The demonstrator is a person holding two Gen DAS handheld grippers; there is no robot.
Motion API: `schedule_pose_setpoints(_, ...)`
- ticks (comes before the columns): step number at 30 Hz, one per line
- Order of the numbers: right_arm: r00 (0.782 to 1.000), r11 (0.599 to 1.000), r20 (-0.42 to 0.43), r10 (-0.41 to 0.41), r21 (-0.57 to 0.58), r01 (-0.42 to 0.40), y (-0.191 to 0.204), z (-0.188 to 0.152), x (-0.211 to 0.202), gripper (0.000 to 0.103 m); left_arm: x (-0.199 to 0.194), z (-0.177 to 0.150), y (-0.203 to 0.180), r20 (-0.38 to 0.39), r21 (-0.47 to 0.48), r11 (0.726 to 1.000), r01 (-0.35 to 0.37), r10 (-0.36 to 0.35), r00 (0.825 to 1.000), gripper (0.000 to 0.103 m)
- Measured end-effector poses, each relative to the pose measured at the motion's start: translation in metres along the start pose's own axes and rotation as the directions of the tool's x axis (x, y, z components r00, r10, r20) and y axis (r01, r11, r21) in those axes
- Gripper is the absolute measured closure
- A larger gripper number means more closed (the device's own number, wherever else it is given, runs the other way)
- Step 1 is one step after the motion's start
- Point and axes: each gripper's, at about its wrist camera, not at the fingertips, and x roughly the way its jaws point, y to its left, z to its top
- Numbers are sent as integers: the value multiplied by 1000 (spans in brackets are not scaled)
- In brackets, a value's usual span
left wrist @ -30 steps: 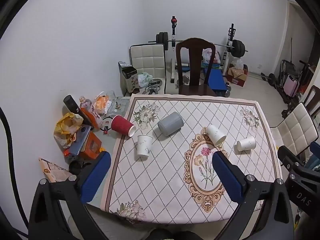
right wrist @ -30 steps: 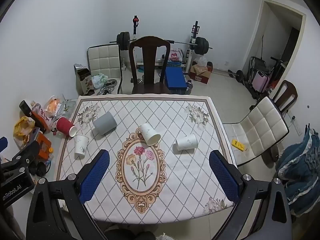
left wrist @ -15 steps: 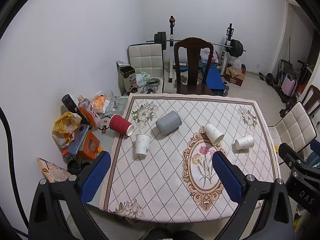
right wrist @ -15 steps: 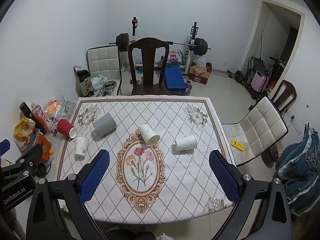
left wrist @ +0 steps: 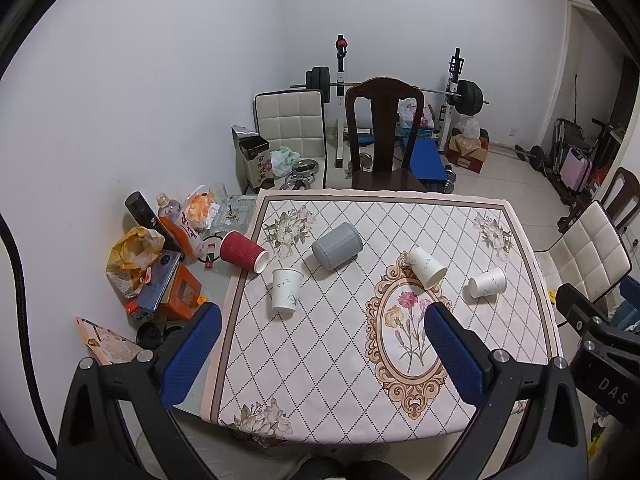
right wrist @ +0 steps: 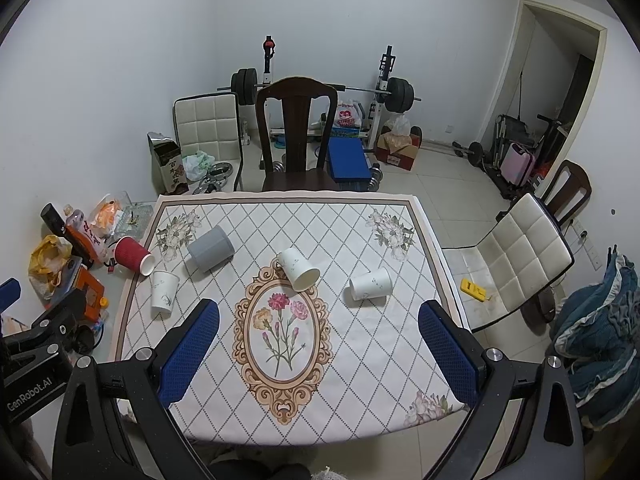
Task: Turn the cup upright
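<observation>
Several cups are on the patterned tablecloth (left wrist: 320, 360). A red ribbed cup (left wrist: 242, 251) lies on its side at the left edge. A grey cup (left wrist: 337, 246) lies on its side. Two white paper cups (left wrist: 427, 268) (left wrist: 487, 282) lie on their sides near the middle and right. One white paper cup (left wrist: 285, 290) stands near the left. In the right wrist view they show as red (right wrist: 133, 260), grey (right wrist: 210, 249), white (right wrist: 299, 269), white (right wrist: 371, 284) and standing white (right wrist: 164, 291). My left gripper (left wrist: 320, 354) and right gripper (right wrist: 319, 354) are open and empty, high above the table's near edge.
A dark wooden chair (right wrist: 296, 136) stands at the table's far side. A white padded chair (right wrist: 516, 264) is at the right. Bottles, bags and boxes (left wrist: 160, 264) clutter the floor at the left. Weight equipment (right wrist: 320, 88) lines the back wall.
Both grippers have drawn back and up slightly, so the table looks a little farther away. No cup has moved.
</observation>
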Motion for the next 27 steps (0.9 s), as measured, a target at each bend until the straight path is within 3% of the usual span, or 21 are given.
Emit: schedule_pose_setpoints(27,1000,1000,6,0,-9,0,5,4,-6,2,-4,-3,-1,5,0,1000,-1,1,1000,0)
